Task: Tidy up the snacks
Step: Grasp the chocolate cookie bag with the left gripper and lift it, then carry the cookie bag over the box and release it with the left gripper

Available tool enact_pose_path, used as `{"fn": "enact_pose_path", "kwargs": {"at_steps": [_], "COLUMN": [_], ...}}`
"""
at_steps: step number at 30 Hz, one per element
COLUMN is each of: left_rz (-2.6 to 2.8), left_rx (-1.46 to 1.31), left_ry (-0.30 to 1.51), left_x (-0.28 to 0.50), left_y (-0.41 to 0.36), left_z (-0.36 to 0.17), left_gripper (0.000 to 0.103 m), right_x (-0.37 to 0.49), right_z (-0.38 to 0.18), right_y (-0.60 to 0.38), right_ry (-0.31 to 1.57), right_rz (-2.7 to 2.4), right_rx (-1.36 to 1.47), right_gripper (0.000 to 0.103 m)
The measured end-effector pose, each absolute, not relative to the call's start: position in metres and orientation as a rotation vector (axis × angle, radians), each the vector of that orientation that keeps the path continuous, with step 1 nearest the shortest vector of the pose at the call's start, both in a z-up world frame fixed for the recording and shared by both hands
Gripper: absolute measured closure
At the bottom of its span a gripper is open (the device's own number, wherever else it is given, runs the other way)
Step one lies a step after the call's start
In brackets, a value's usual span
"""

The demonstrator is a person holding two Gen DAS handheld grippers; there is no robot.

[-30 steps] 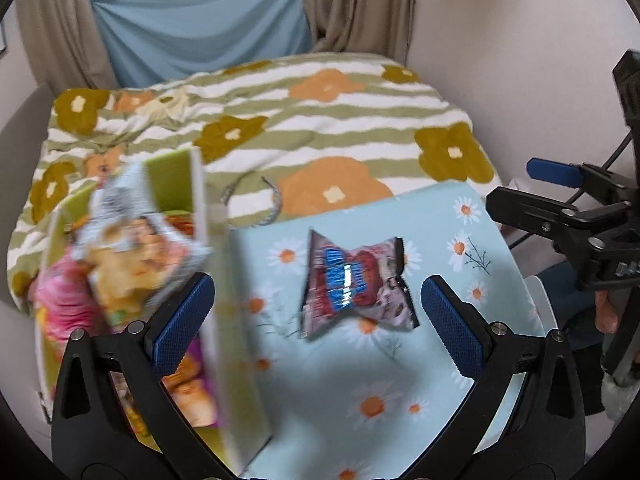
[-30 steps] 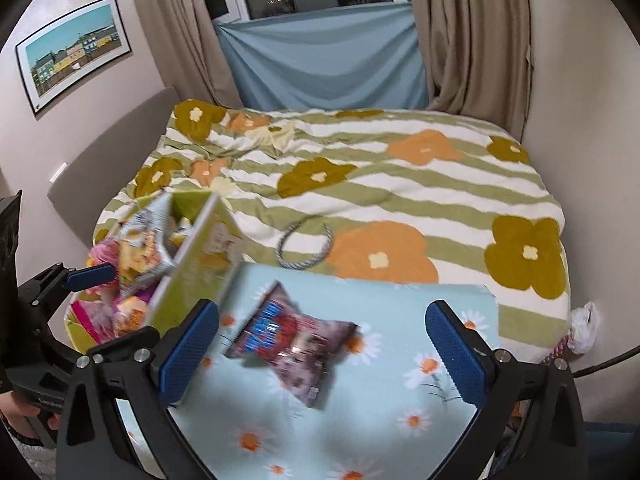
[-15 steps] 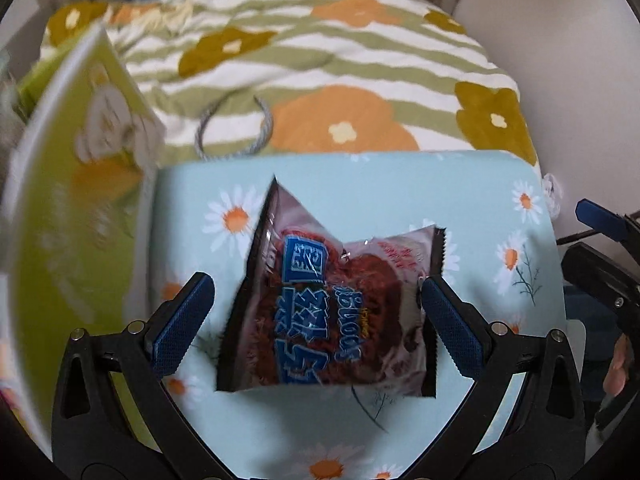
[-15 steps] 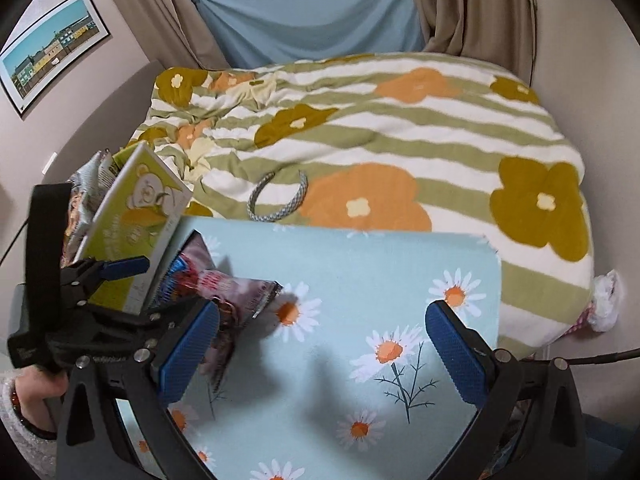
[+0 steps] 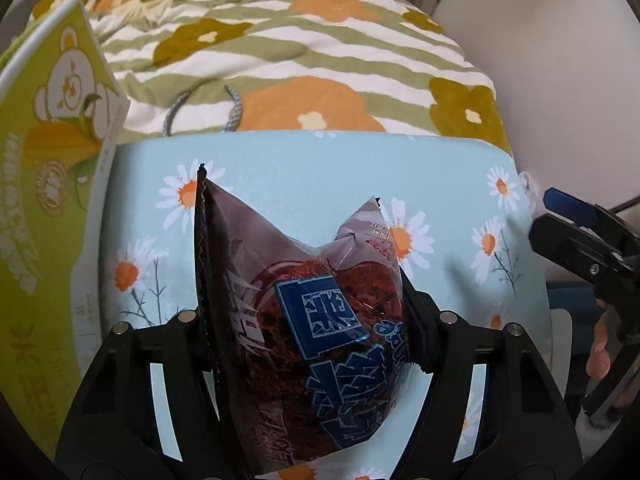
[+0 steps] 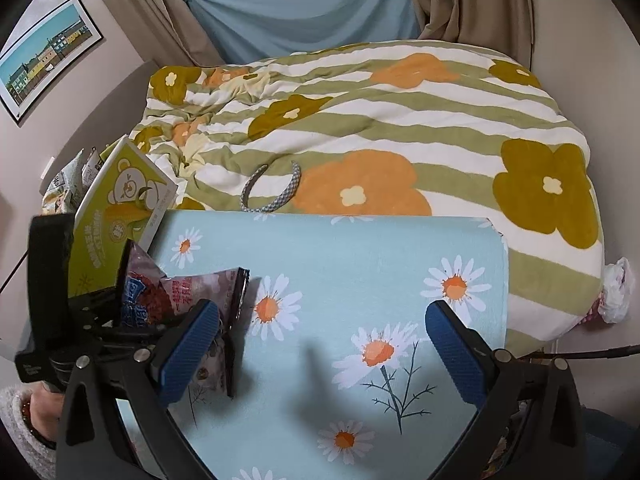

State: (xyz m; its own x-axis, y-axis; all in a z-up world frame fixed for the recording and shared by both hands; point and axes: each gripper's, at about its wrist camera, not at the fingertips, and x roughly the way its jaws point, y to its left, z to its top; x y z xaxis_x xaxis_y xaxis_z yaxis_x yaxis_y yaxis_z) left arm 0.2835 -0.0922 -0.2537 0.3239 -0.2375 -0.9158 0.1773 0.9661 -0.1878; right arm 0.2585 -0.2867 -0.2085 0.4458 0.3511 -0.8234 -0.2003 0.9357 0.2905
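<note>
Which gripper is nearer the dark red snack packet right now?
Left. The left gripper has just closed on the snack packet; the right gripper stands open beside it.

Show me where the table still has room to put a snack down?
The daisy cloth is bare across its middle and right side, between the bed blanket behind and the open right claw in front. The left edge is crowded: the green box stands there, and the left claw is squeezing the dark snack bag beside it.
</note>
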Motion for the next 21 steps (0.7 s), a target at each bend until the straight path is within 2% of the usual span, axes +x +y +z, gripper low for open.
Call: {"fn": "enact_pose_path", "kwargs": {"at_steps": [4, 11, 21], "left_rz": [-0.294, -0.324, -0.211], "left_rx": [-0.062, -0.101, -0.088], "left_ry": [1.176, 1.059, 0.878], "left_x": [0.272, 0.244, 0.205], "left_y": [-0.093, -0.078, 0.01], "left_z": [-0.234, -0.166, -0.075], "left_gripper": [0.035, 0.035, 0.035], "right_x": [0.253, 0.238, 0.217], "right_z": [-0.201, -0.164, -0.102], "right_y": [-0.283, -0.27, -0.213], "right_ry": [1.038, 0.973, 0.874], "right_rz": [0.351, 0.356, 0.402], "right_rx": [0.15, 0.142, 0.139], "right_gripper": [0.0, 0.0, 0.0]}}
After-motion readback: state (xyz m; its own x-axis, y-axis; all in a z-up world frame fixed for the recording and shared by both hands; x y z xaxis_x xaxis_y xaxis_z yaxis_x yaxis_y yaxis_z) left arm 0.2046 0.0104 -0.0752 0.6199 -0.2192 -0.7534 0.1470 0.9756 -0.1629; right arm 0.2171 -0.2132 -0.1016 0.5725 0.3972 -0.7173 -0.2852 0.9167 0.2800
